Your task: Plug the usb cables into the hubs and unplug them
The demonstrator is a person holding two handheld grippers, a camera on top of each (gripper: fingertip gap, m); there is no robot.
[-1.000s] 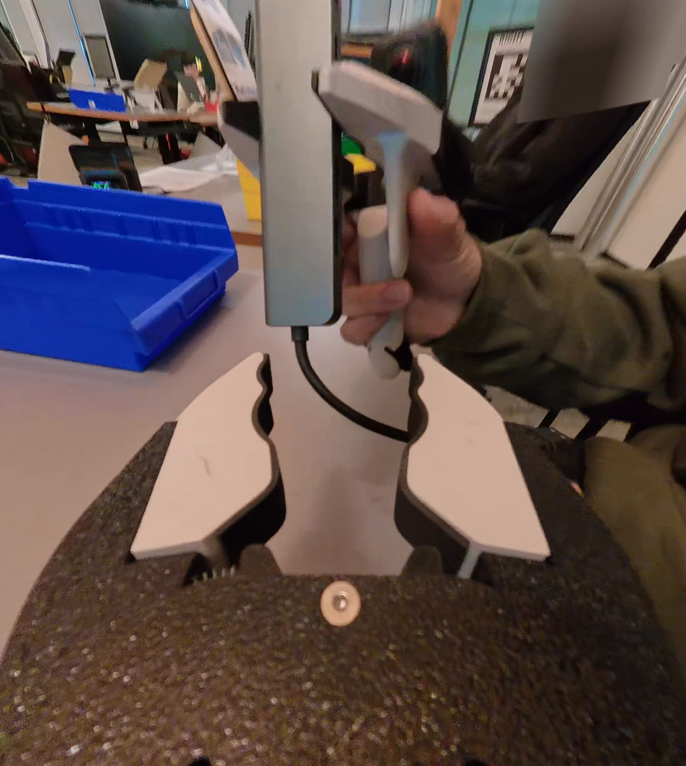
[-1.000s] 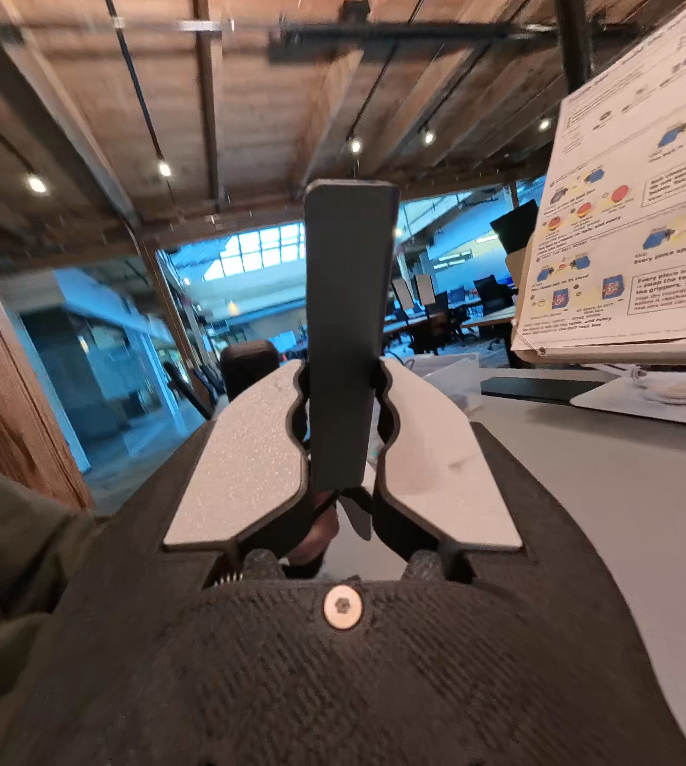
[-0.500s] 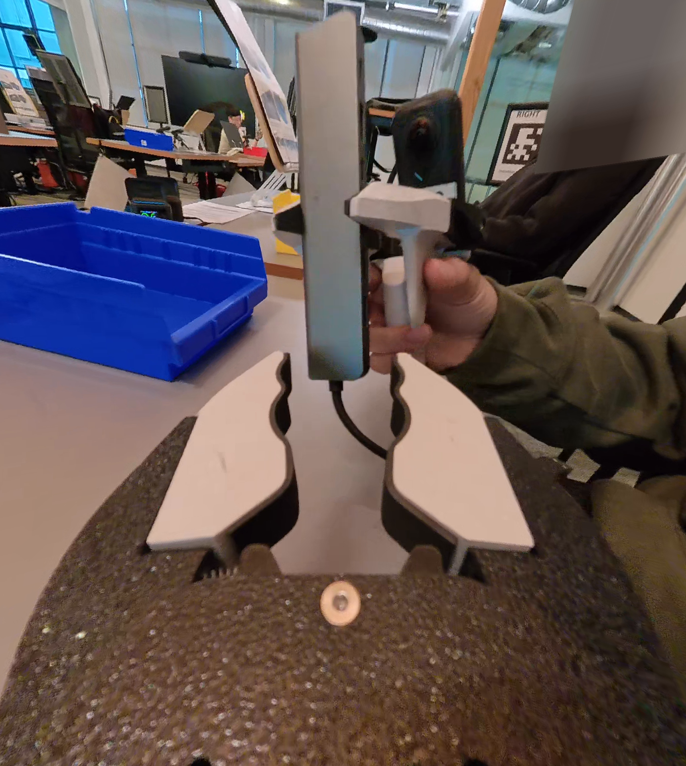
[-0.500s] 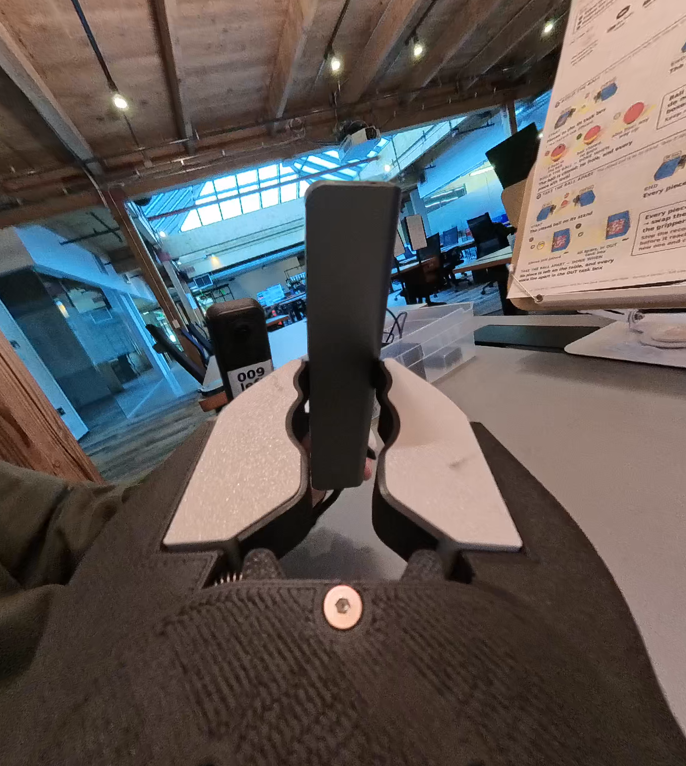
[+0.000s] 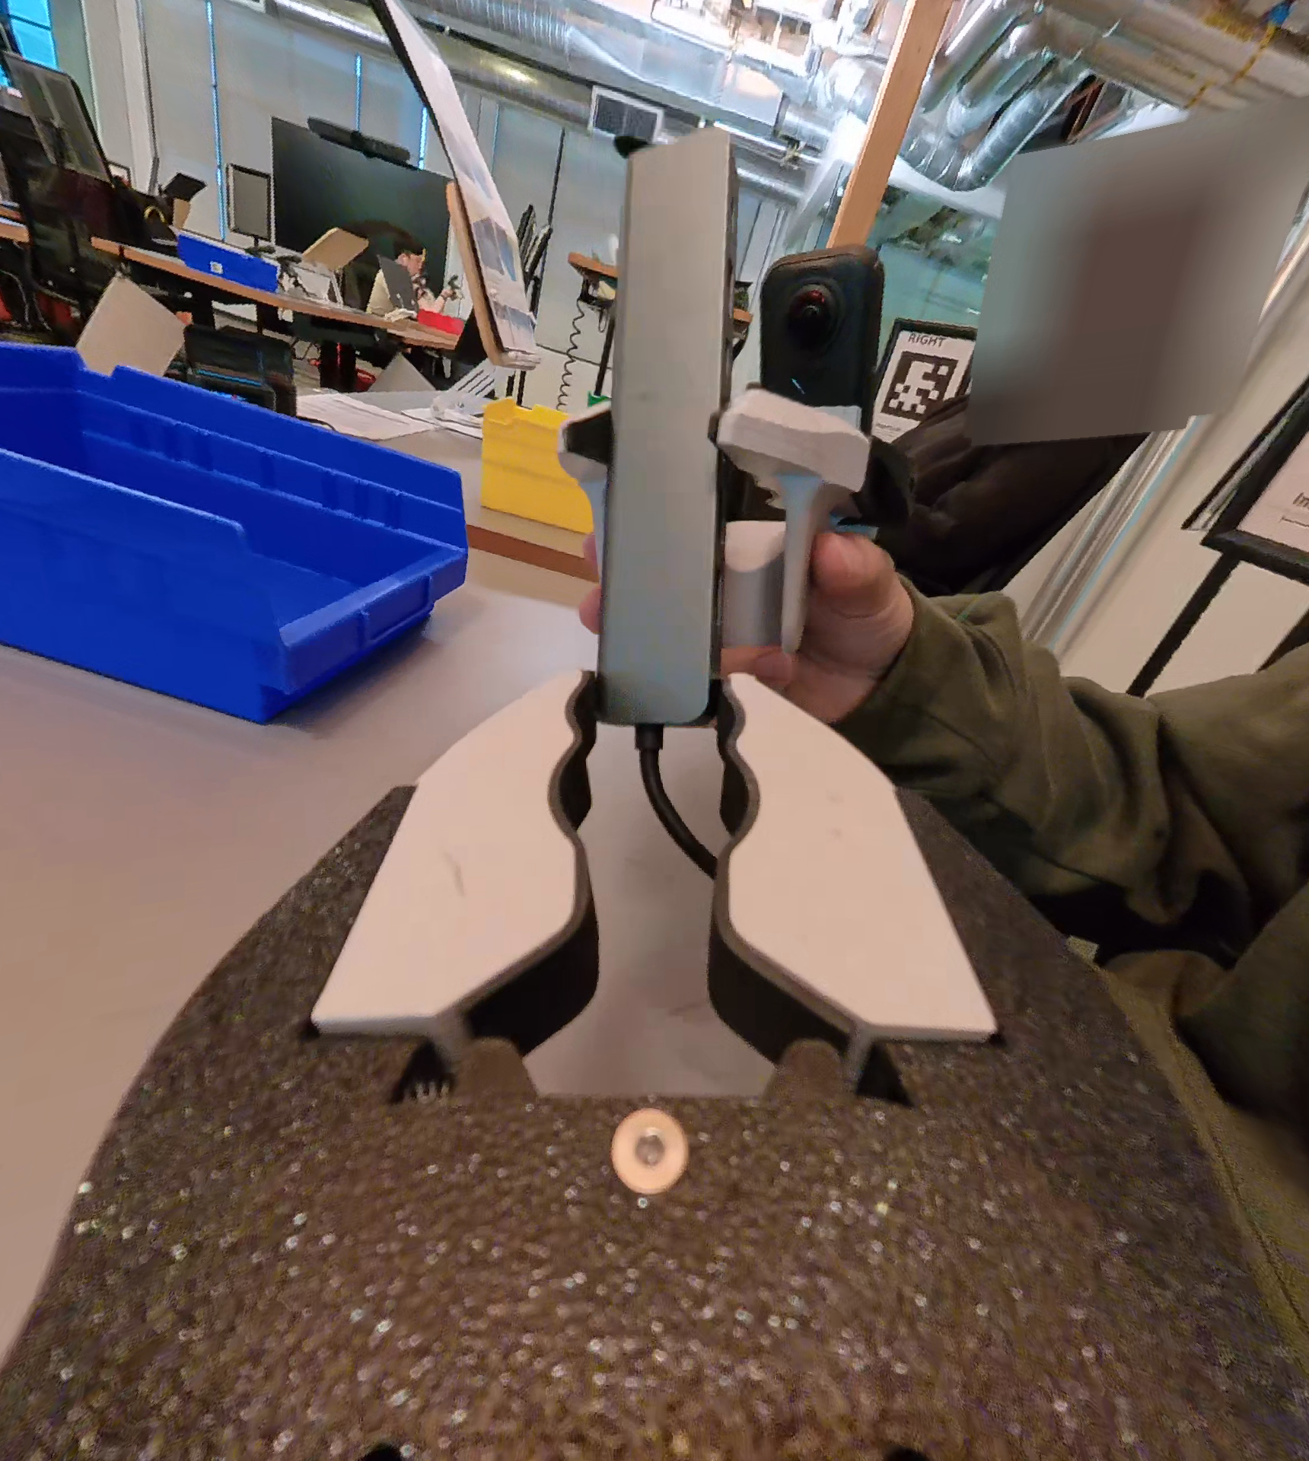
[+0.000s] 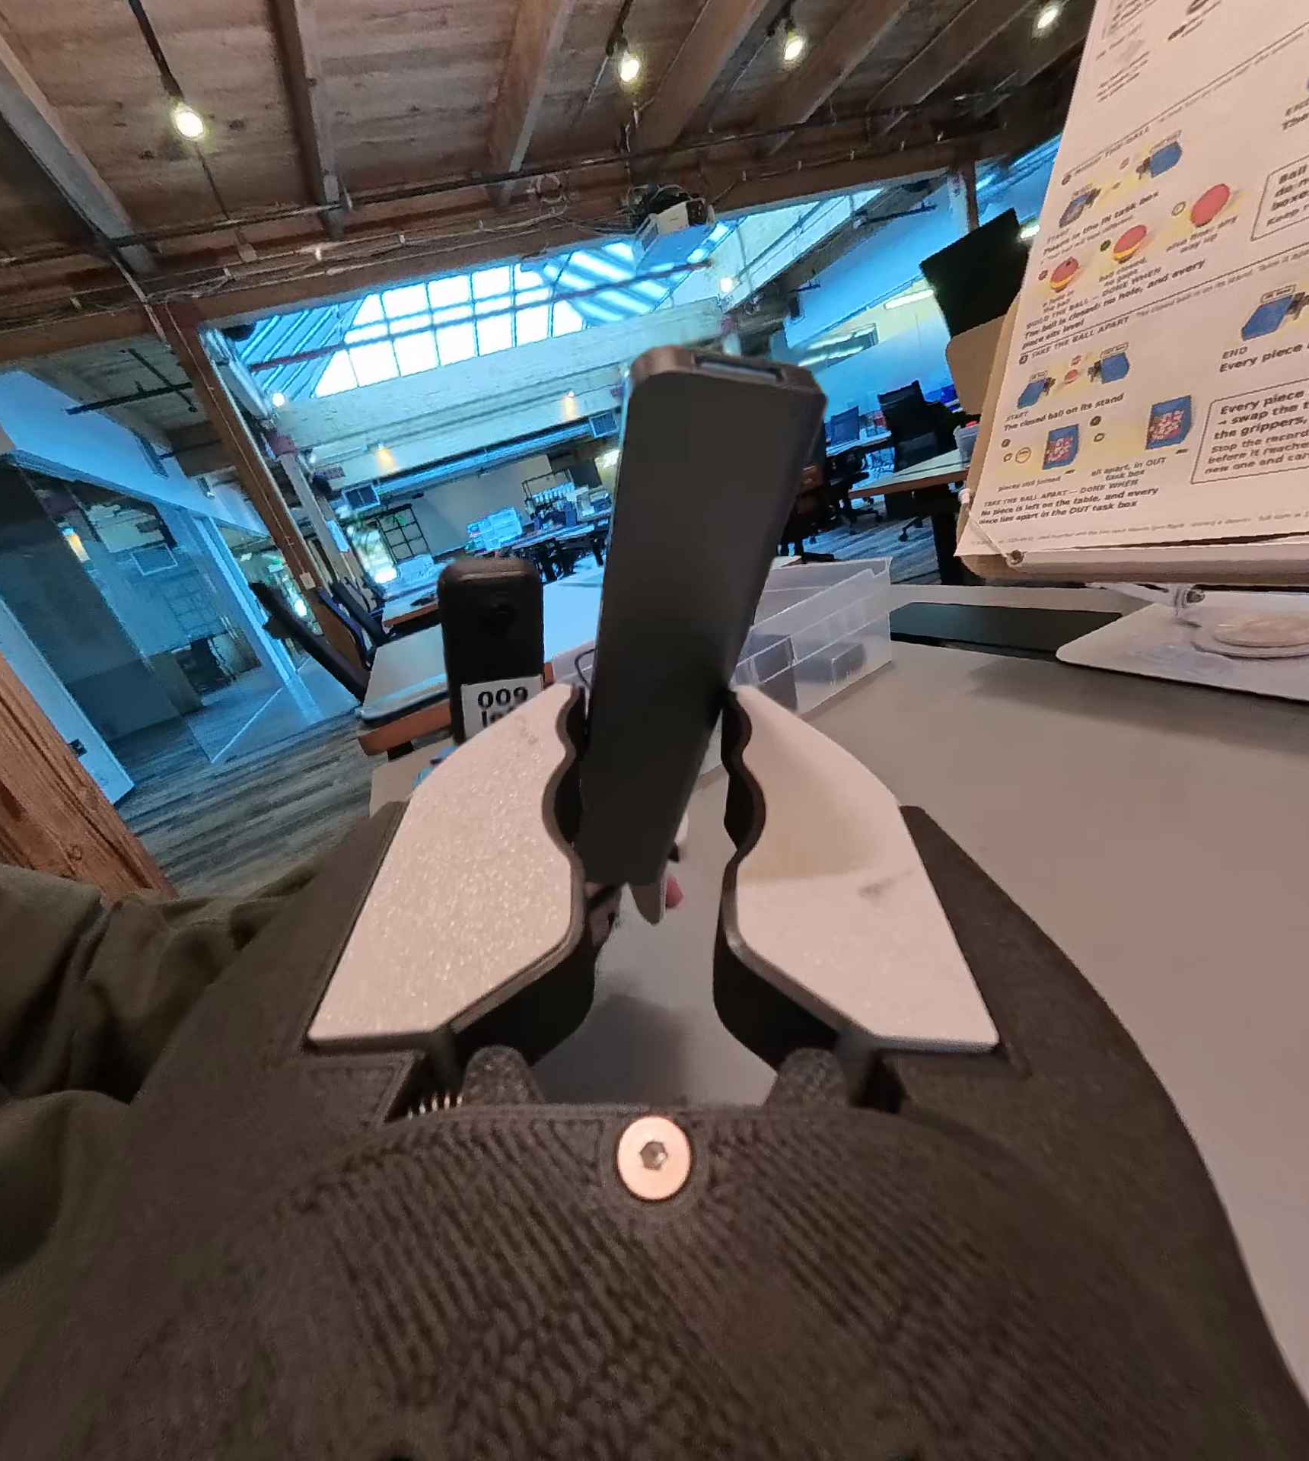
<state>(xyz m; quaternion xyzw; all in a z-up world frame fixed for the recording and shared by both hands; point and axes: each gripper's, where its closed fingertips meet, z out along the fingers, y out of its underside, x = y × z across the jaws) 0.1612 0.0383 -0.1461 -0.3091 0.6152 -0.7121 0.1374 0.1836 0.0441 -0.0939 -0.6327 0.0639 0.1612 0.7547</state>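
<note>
At the centre of the left wrist view, the left tongs (image 5: 655, 696) have narrowed from wide open and now pinch the lower end of the upright grey hub (image 5: 667, 474), its black cable (image 5: 667, 798) trailing between them. In the right view's centre, the right tongs (image 6: 647, 711) have slackened slightly, leaving the hub leaning, so this looks like a handover before plugging.

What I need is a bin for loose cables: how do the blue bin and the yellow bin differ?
The blue bin looks wide and shallow and sits near, on the left. The yellow bin looks much smaller and stands farther back. The blue bin's inside is in plain view with nothing showing in it, while the yellow bin's inside is hidden from this angle. Both look like open-topped plastic bins.
</note>
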